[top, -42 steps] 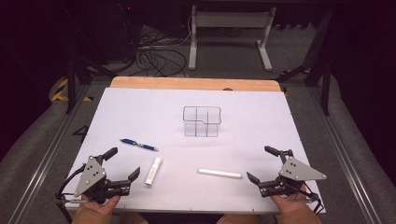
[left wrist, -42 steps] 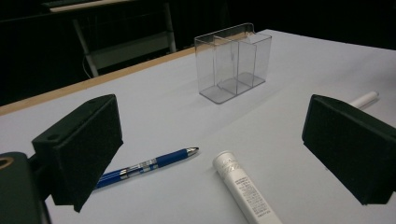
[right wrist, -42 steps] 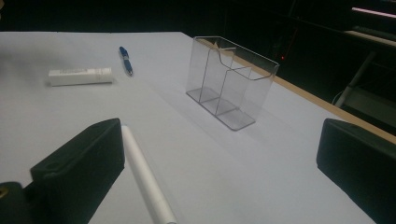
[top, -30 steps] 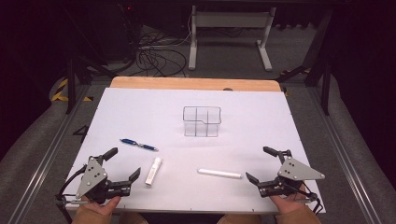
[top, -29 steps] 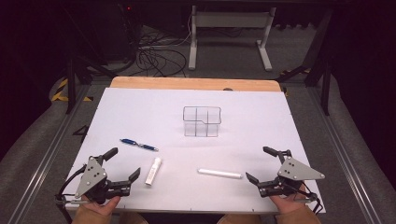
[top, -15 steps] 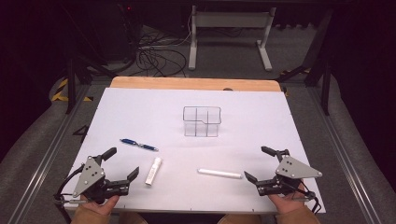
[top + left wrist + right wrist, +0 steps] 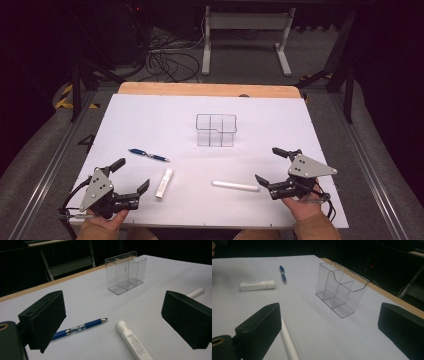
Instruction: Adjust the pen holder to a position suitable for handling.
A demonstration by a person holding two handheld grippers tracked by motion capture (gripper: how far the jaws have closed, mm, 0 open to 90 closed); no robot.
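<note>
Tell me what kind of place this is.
Probably a lab or workshop set up for recording: a white-covered table framed by metal rails, loose cables on the grey floor, and a metal stand beyond.

White stick (image 7: 235, 186) lying flat, white tube (image 7: 164, 183) alongside

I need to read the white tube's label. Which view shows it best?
The left gripper view: the white tube lies close, its print facing up. The right gripper view shows it far off; the high view shows it small.
</note>
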